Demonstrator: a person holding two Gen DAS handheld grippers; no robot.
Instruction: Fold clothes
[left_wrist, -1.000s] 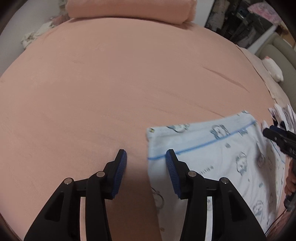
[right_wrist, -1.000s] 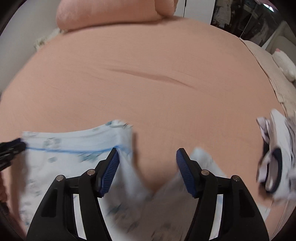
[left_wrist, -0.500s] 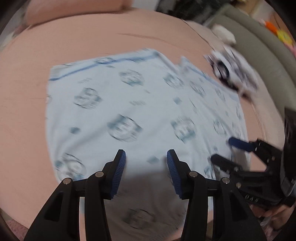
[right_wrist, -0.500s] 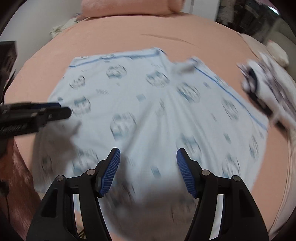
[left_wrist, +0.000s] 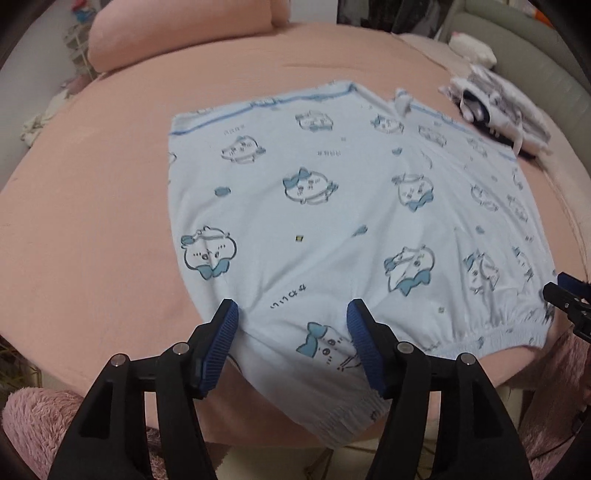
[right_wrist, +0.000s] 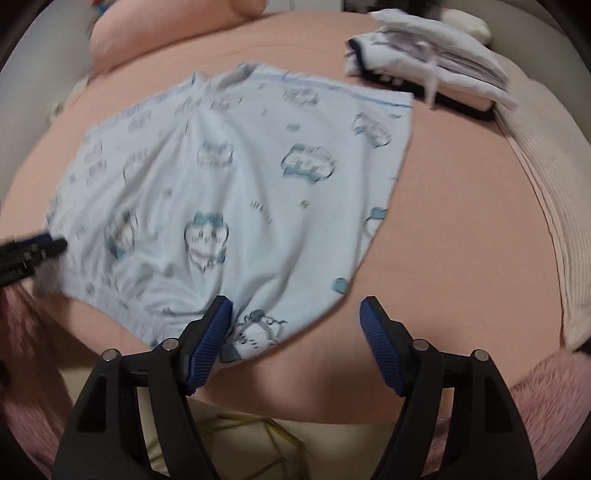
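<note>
Shorts (left_wrist: 332, 206) lie spread flat on the peach bed (left_wrist: 92, 221), waistband nearest; left gripper (left_wrist: 291, 325) and right gripper (right_wrist: 295, 317) are opening, releasing them, so the first fold requires a fresh grip.

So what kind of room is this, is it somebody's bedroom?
Probably a bedroom. The patterned shorts lie spread on a big bed with a peach sheet, a matching rolled pillow sits at the far end, and more folded clothes wait nearby.
</note>
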